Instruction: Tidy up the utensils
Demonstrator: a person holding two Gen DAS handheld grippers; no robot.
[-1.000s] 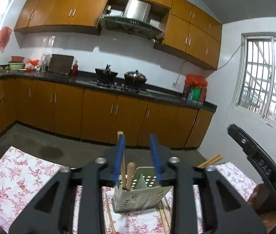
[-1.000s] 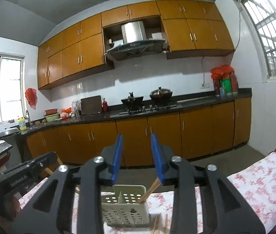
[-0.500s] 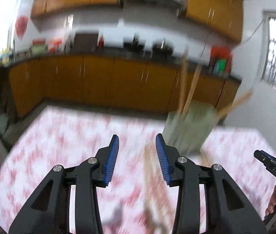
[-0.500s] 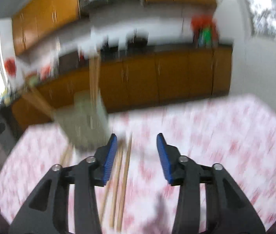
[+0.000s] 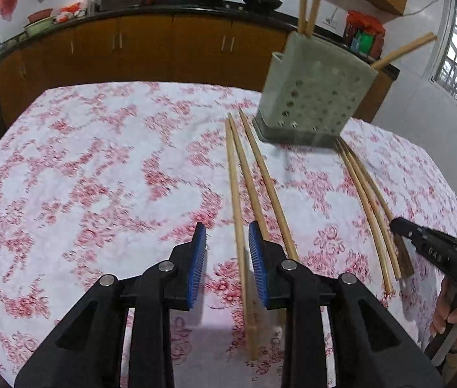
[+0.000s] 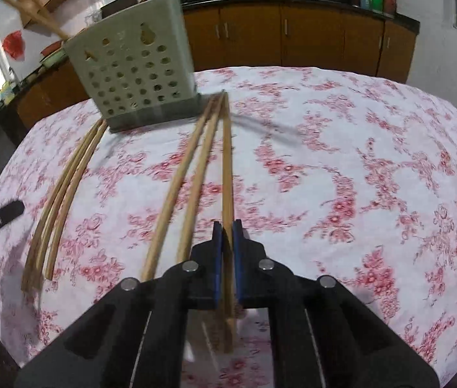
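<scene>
Right wrist view: a thin, stiff, light chopstick (image 6: pixel 227 174) is pinched near its end by right tongs (image 6: pixel 227 242); left tongs (image 5: pixel 226 252) are held apart, empty.

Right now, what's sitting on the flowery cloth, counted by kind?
Chopsticks: 6 (one pinched in the right claw)
Holder: 1
Total: 7
</scene>
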